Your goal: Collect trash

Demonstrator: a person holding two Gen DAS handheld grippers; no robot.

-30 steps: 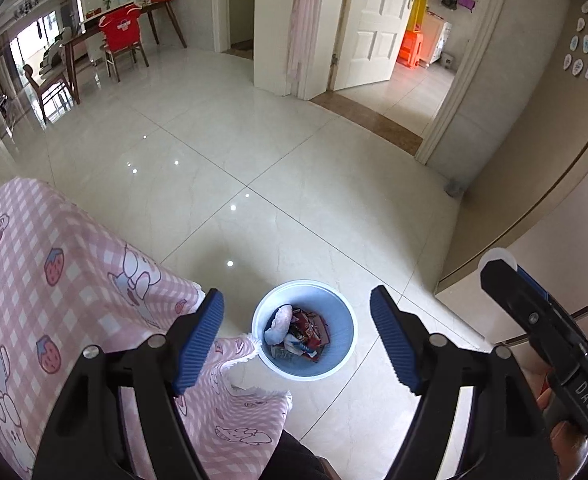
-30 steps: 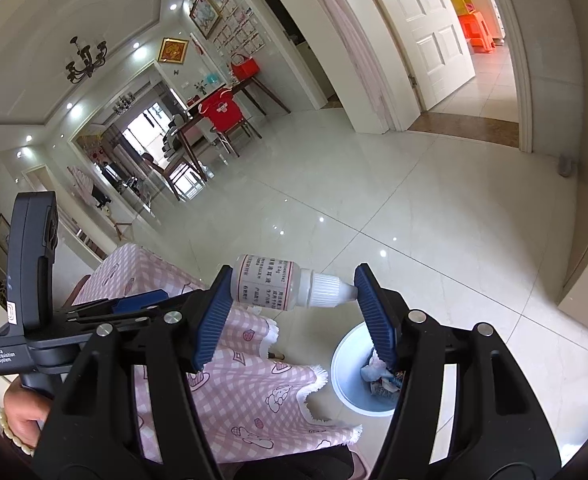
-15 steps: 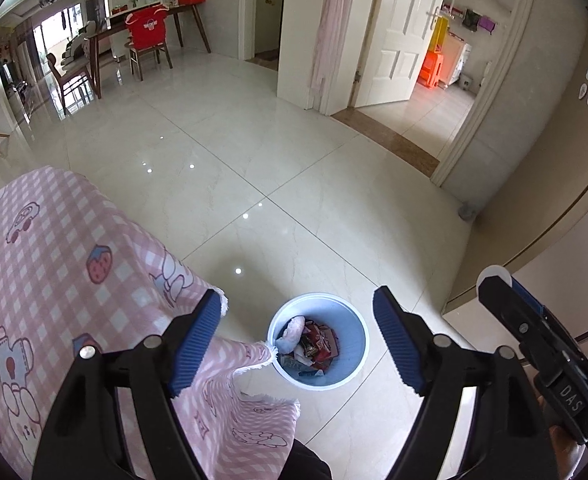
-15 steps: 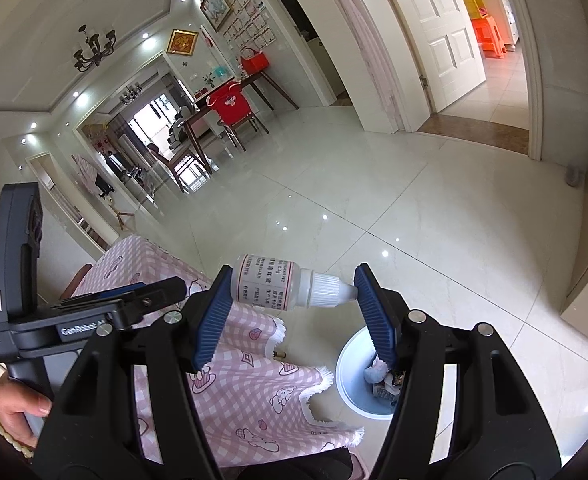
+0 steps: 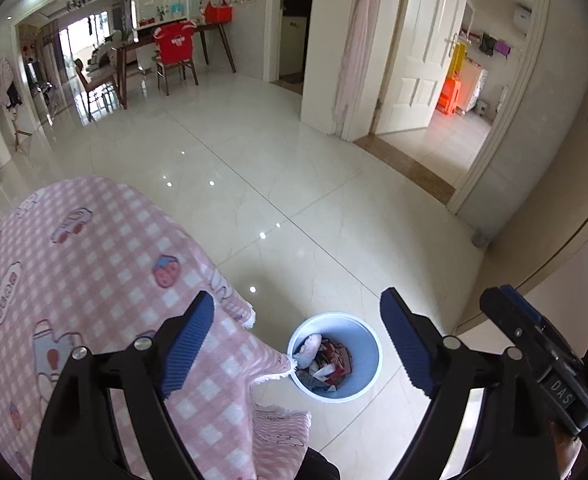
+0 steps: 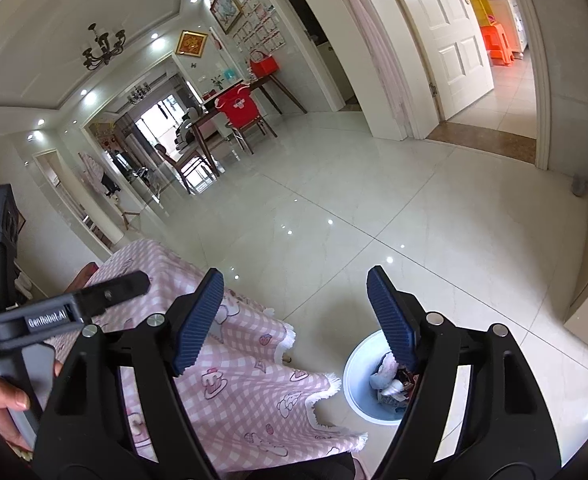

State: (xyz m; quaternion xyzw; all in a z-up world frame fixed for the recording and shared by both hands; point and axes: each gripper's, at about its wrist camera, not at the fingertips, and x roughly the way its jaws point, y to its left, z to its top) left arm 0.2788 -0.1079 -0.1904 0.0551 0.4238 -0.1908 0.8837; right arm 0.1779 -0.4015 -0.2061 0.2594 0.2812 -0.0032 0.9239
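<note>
A pale blue waste bin stands on the tiled floor beside the pink checked cloth. It holds wrappers and a pale crumpled piece. My left gripper hovers high above the bin's near side; its jaws are opening with nothing between them. My right gripper also hangs above the bin, which its right finger partly hides. Its jaws are opening and hold nothing. No bottle shows in either view.
The cloth covers a low piece of furniture to the left of the bin. A person's hand grips the left tool's handle. Glossy floor stretches to a dining table with a red chair and an open doorway.
The white bottle that was clamped in my right gripper is gone from its jaws, which have spread apart. The left gripper has risen and tilted up, so the bin sits lower in its view.
</note>
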